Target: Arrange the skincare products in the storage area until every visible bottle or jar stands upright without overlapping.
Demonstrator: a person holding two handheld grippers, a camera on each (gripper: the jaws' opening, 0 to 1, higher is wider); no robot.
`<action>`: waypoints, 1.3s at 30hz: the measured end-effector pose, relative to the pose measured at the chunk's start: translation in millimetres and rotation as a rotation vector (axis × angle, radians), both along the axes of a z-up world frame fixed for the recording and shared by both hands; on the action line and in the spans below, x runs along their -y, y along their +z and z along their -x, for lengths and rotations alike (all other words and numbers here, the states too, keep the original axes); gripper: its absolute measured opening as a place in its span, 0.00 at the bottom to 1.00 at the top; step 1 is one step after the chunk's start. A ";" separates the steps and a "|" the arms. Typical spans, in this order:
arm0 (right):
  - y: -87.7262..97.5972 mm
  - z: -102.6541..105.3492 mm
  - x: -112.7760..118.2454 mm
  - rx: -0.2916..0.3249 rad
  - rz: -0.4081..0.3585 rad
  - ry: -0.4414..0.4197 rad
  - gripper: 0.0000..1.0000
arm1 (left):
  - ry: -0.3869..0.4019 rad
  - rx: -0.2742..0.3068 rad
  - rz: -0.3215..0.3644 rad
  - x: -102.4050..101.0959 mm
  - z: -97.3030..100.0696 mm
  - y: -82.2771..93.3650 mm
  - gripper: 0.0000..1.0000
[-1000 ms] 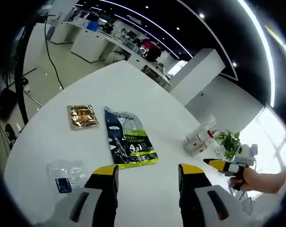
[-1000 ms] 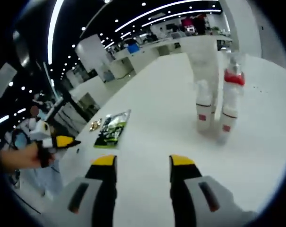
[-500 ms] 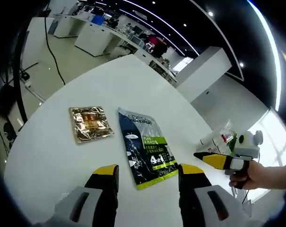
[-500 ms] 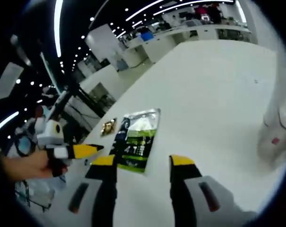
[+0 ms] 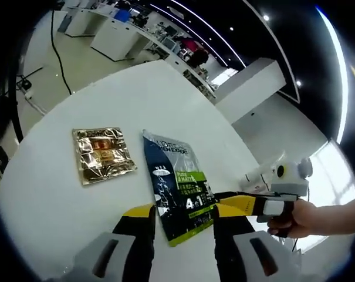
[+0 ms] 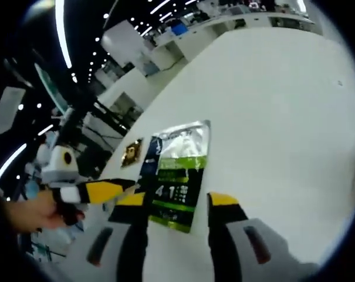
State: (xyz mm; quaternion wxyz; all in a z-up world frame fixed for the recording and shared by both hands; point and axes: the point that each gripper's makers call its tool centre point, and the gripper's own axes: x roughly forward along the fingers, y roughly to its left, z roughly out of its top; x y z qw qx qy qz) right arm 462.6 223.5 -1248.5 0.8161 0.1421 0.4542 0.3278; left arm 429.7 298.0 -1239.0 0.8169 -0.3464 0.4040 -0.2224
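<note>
Both the left gripper [image 5: 182,218] and the right gripper [image 6: 176,202], jaws parted and empty, point at the flat dark-blue and green skincare sachet [image 5: 177,183] at 12 o'clock on the round white table [image 5: 60,194], so I judge a pickup approach, needing descent.

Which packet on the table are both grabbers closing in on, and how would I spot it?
Look at the white round table. Two flat packets lie on it side by side, apart. It is the dark blue packet with a lime-green band and "4 in 1" print, longer than the square gold foil packet beside it.
</note>
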 end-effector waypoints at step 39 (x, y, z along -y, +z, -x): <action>155.0 59.1 19.3 -0.038 -0.697 0.011 0.00 | 0.003 -0.075 0.793 67.9 29.4 89.6 0.65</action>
